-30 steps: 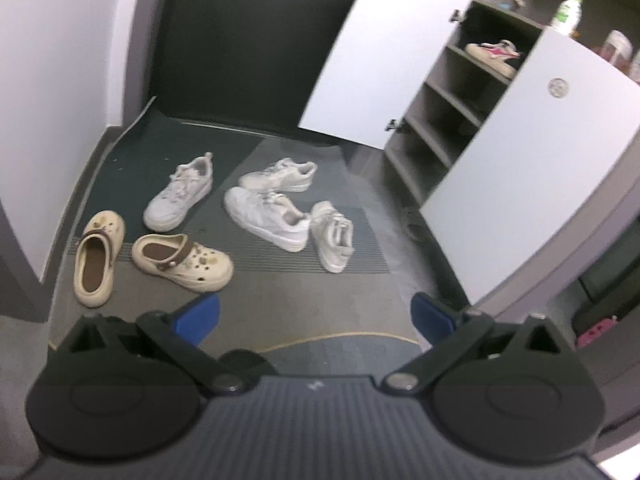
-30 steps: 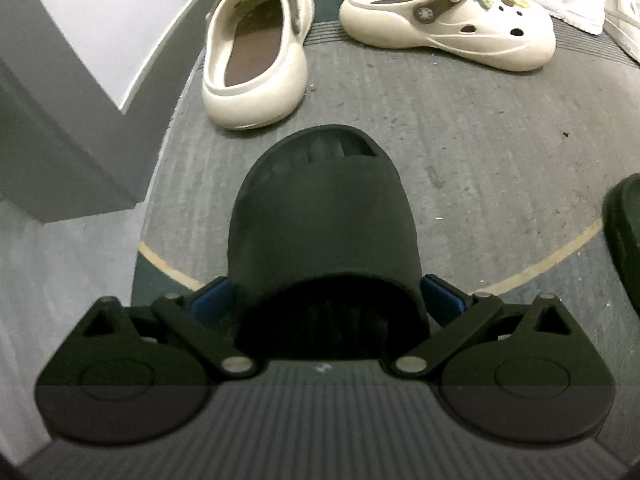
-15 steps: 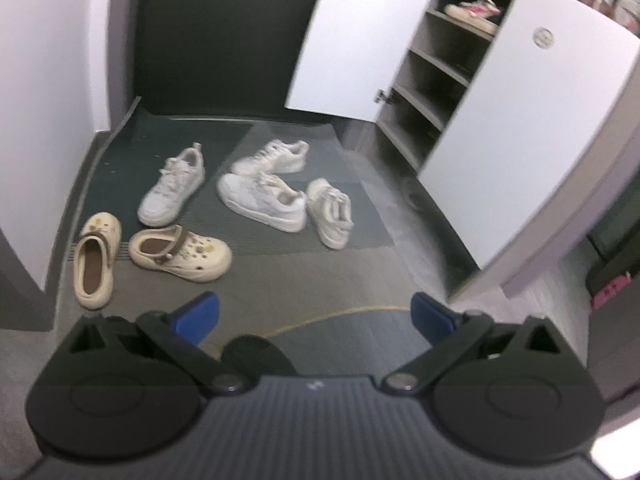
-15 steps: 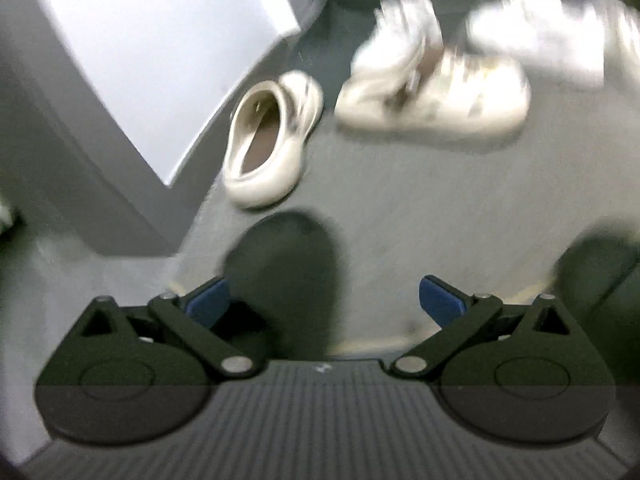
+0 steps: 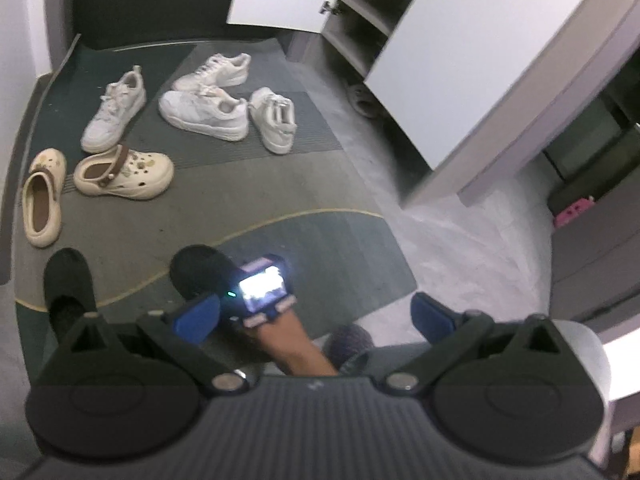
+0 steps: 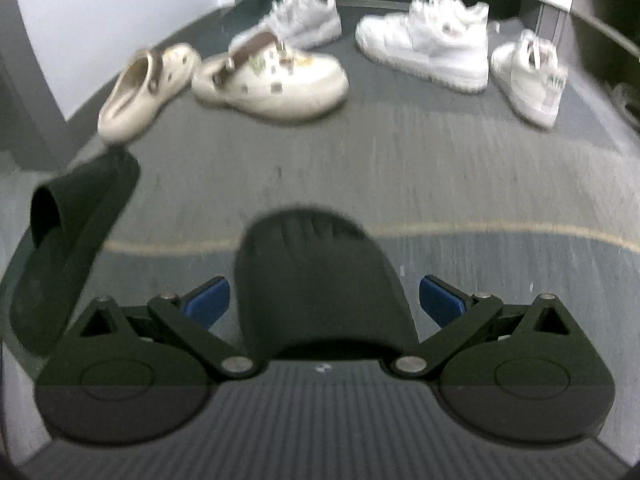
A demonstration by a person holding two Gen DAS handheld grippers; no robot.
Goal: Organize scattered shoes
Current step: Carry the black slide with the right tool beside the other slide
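Two black slippers lie on the mat. In the right wrist view one black slipper (image 6: 320, 276) sits between the open fingers of my right gripper (image 6: 324, 300), not clamped; the other black slipper (image 6: 76, 240) lies to its left. In the left wrist view both show, the first (image 5: 200, 268) under my right gripper (image 5: 260, 288) and the other (image 5: 68, 280) to the left. My left gripper (image 5: 316, 316) is open and empty, held high. Two cream clogs (image 5: 124, 172) (image 5: 42, 196) and several white sneakers (image 5: 204, 114) lie farther off.
An open shoe cabinet (image 5: 360, 12) with white doors (image 5: 480, 60) stands at the back right; a dark slipper (image 5: 360, 98) lies at its foot. A white wall (image 6: 100, 12) borders the left. The mat's edge (image 5: 400, 272) meets pale floor at right.
My right gripper let go of the left black slipper and moved right to the other one. My left gripper rose and pulled back, bringing the right hand into its view.
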